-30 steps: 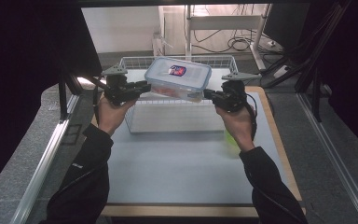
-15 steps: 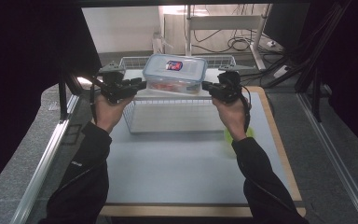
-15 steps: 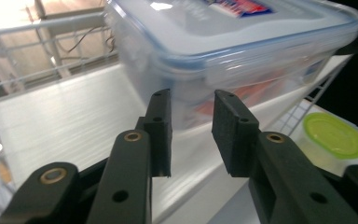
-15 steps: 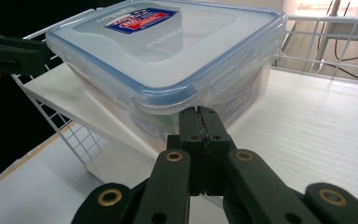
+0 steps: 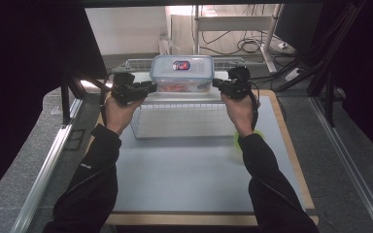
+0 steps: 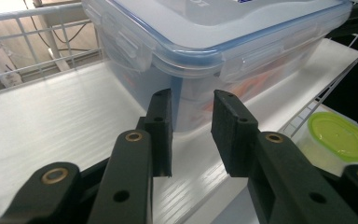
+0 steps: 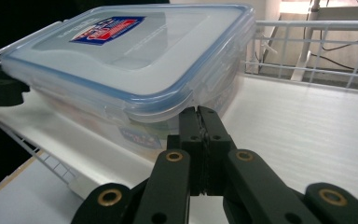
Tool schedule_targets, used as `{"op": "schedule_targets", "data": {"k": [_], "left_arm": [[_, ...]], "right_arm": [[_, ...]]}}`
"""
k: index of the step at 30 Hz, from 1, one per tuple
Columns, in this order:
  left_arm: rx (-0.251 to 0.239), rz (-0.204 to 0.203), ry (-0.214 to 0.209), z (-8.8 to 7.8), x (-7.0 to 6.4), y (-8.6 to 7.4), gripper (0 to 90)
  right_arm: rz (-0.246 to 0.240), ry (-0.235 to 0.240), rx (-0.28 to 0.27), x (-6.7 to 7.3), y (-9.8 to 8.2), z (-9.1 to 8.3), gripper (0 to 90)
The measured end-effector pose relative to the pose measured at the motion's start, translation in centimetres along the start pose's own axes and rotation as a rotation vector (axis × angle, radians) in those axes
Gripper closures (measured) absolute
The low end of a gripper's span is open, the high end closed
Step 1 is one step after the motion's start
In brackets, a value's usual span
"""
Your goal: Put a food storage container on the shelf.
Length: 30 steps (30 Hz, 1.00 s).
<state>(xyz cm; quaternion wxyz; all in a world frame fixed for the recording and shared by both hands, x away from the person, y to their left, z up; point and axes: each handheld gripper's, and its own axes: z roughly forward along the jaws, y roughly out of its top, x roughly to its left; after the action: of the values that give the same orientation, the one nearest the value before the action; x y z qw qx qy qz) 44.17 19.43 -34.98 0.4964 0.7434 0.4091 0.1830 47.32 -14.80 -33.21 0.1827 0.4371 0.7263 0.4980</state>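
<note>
The plastic box [image 5: 182, 74], clear with a blue-edged clip lid and a red and blue label, sits at the upper middle of the high view, on the white top shelf [image 5: 184, 97] of a wire rack [image 5: 141, 128], and is pinched end to end between two grippers rather than clamped by either. That is the weak point, as I judge it: the box is held only by pressure from both sides, so if one hand eases off or the two drift out of line, it could slip, tip or skid along the smooth shelf toward the wire edge. The left gripper [image 5: 148, 88], at the left of the high view, has its jaws partly open. In the left gripper view the two black pads [image 6: 161, 123] stand apart with a clear gap, nothing between them, their tips right at the box's near end wall [image 6: 193, 105]. The right gripper [image 5: 219, 83] has its jaws fully closed on nothing; in the right gripper view the closed tips [image 7: 200, 126] sit against the box wall just under the lid rim [image 7: 168, 100]. A small tub with a green lid [image 6: 340, 137] rests at the lower right of the left gripper view, below the shelf.
</note>
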Motion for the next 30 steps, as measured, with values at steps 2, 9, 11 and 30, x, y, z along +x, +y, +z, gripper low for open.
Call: {"op": "schedule_targets", "data": {"k": [2,9,11,30], "left_arm": [[0.0,0.001,0.008,0.1,-0.1,0.0,68.1],[-0.028,0.004,-0.009,-0.1,-0.2,-0.6,63.8],[-0.034,0.013,-0.008,-0.5,-0.5,-0.8,60.1],[-0.023,0.128,-0.025,-3.4,-4.3,-6.1,19.2]], "right_arm": [[0.004,-0.005,0.0,-0.2,0.1,0.2,89.9],[-0.022,0.002,0.005,-0.1,0.0,-0.3,85.4],[-0.036,0.012,0.0,0.0,-0.2,-0.8,82.4],[-0.184,0.1,0.027,2.1,-4.5,-4.2,37.4]]}}
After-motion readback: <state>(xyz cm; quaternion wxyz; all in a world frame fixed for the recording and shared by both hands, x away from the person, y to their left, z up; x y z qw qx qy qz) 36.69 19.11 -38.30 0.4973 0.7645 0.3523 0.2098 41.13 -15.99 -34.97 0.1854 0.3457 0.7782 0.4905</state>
